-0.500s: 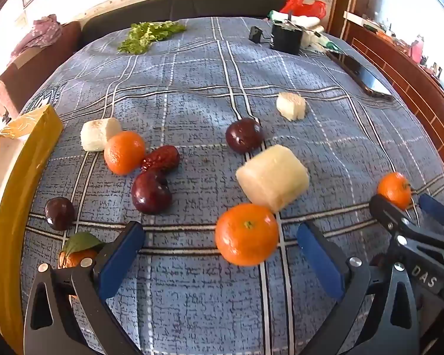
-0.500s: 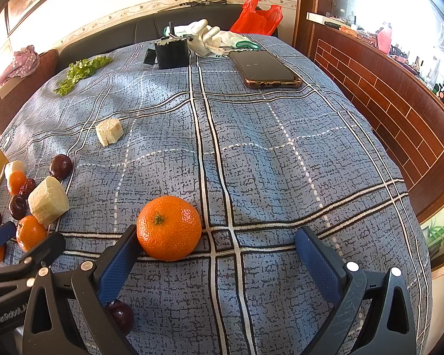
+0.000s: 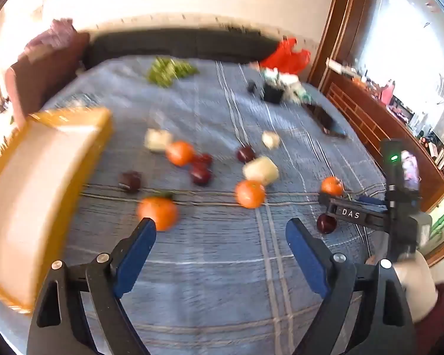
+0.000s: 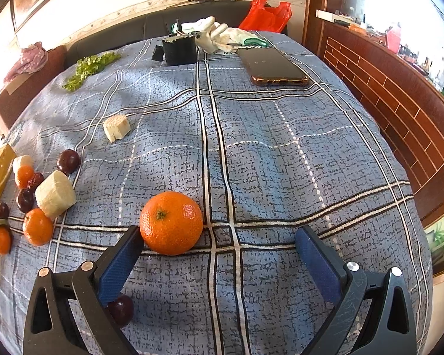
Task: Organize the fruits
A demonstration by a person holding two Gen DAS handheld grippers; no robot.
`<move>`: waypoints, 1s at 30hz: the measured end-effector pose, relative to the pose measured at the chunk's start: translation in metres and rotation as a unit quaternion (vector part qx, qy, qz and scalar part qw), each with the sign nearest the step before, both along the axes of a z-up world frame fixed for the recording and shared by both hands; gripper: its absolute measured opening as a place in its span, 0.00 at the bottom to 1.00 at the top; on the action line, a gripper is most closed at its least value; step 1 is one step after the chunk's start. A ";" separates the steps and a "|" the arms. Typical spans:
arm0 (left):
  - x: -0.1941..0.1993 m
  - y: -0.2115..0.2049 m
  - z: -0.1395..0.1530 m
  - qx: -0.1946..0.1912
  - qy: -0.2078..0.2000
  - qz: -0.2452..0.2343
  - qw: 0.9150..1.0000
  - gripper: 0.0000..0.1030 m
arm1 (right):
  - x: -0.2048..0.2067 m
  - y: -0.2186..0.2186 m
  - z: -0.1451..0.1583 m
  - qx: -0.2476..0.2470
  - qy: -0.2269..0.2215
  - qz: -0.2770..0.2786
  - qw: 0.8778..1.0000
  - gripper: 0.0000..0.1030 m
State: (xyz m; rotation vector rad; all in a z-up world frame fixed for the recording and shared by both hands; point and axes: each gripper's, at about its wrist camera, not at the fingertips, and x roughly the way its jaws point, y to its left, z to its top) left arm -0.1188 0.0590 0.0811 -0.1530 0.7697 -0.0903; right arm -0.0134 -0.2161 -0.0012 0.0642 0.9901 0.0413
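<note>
- Right gripper (image 4: pixel 219 251): blue-padded fingers spread wide, empty; a round orange tangerine (image 4: pixel 171 222) sits on the blue plaid cloth (image 4: pixel 281 177) against its left finger, at 11 o'clock.
- Left gripper (image 3: pixel 220 247): wide, empty, view blurred; scattered fruit lies toward 12 o'clock, a yellow-rimmed tray (image 3: pixel 100 136) at 10.

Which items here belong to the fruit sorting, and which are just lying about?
Job:
orange
small oranges
dark plums
pale fruit chunks
yellow tray

Lying about:
phone
red bag
greens
black box
white gloves
</note>
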 end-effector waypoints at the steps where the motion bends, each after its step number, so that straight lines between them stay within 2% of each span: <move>1: -0.005 0.003 0.007 0.033 -0.003 0.002 0.999 0.86 | -0.001 0.000 0.000 -0.008 0.009 -0.002 1.000 1.00; 3: -0.022 0.013 0.019 0.047 -0.029 0.004 0.998 0.87 | -0.001 0.001 0.001 -0.012 0.019 -0.013 1.000 1.00; 5: -0.036 0.025 0.027 0.045 -0.023 -0.009 0.999 0.87 | 0.000 0.003 0.001 -0.014 0.029 -0.022 0.999 1.00; 10: -0.061 0.059 0.047 -0.016 -0.054 0.000 0.998 0.84 | -0.004 0.004 0.002 -0.021 0.025 -0.040 0.999 0.99; 12: -0.067 0.076 0.058 -0.032 -0.067 0.020 0.997 0.81 | -0.013 0.004 0.010 -0.035 0.016 -0.053 0.998 0.92; 14: -0.072 0.093 0.072 -0.032 -0.080 0.026 0.996 0.71 | -0.029 0.004 0.031 -0.038 -0.017 -0.057 0.997 0.90; 20: -0.085 0.134 0.135 0.014 -0.152 0.063 0.986 0.70 | -0.077 0.016 0.121 -0.026 -0.157 -0.035 0.987 0.91; 22: -0.084 0.137 0.151 0.046 -0.165 0.070 0.983 0.70 | -0.088 0.026 0.145 -0.013 -0.197 -0.016 0.980 0.96; 25: -0.076 0.140 0.150 0.059 -0.161 0.071 0.983 0.70 | -0.097 0.042 0.157 0.022 -0.221 0.021 0.975 0.99; 30: -0.075 0.144 0.127 0.030 -0.149 0.081 0.985 0.70 | -0.089 0.058 0.128 0.058 -0.184 0.047 0.980 0.96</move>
